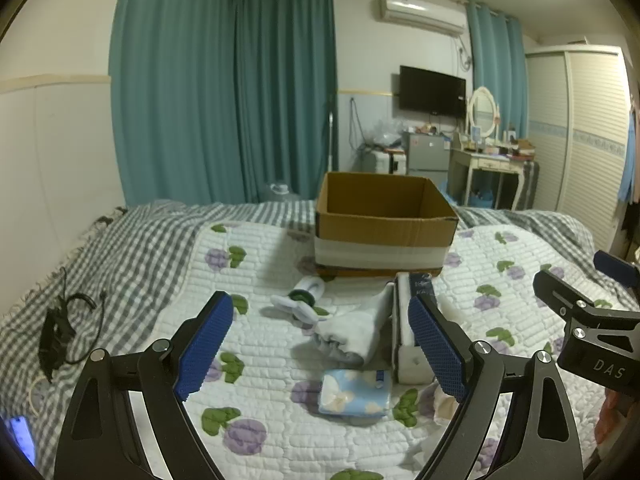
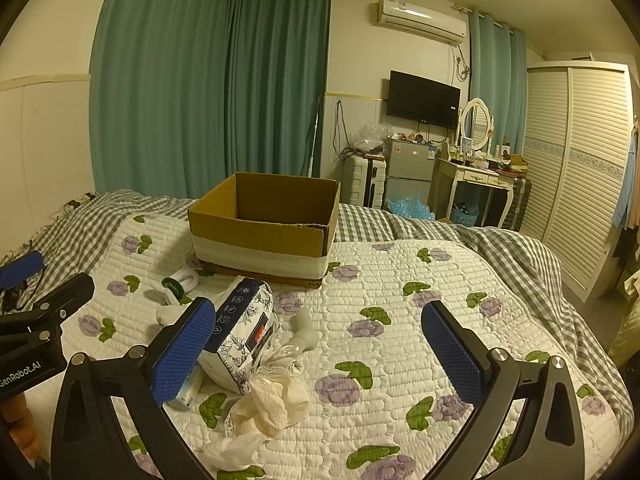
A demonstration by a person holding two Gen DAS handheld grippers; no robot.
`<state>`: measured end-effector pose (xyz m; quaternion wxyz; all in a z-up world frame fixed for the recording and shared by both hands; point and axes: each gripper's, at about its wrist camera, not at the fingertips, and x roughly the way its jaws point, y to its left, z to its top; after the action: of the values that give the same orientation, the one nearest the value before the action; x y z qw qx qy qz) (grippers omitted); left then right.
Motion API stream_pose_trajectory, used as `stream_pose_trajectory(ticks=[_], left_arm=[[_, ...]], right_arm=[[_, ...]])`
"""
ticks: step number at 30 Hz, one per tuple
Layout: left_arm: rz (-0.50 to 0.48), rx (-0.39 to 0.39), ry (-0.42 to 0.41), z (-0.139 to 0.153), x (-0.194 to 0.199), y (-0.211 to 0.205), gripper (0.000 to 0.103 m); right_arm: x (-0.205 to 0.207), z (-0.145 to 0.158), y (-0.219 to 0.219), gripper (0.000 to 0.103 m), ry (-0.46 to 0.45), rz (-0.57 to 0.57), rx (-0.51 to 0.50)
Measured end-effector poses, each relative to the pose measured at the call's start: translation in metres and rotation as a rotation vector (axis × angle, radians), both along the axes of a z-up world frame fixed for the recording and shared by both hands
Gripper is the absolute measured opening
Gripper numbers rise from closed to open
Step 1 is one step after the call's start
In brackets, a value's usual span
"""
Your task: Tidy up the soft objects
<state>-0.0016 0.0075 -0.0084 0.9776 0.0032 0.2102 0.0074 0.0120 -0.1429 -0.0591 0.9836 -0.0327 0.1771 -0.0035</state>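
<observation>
Over quilt (image 1: 280, 432), left tongs (image 1: 320, 348), right tongs (image 2: 320, 356) agape

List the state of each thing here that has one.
Brown cardboard box: open, upright; no contents visible.
Left gripper: open, empty.
Right gripper: open, empty.
Floral-print tissue pack: lying tilted on the quilt.
Blue cloud-print folded cloth: folded, flat.
Teal curtains: drawn shut.
</observation>
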Motion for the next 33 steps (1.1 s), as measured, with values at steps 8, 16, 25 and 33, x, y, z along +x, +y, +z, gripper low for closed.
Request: stream_pose_trajectory(ticks=[8, 16, 25, 33], left_arm=[[0.001, -0.001, 0.001, 0.0006, 0.0003, 0.0002, 0.091], [0.001, -0.001, 0.002, 0.0006, 0.0003, -0.0001, 0.091], [0.002, -0.002, 0.004, 0.0006, 0.0003, 0.0003, 0.091], [0.003, 0.002, 0.005, 0.0003, 0.0011, -0.0026, 0.091]], right_arm=[[0.0002, -0.0006, 0.0000, 0.103, 0.002, 0.000, -0.001], [0.0003, -0.0005, 0.0001, 0.103, 0.003, 0.001, -0.001], [0.0000, -0.0003, 0.0002, 0.103, 0.003, 0.000, -0.002], [-0.0013, -0.0005, -0.0004, 0.103, -0.001, -0.003, -0.003]])
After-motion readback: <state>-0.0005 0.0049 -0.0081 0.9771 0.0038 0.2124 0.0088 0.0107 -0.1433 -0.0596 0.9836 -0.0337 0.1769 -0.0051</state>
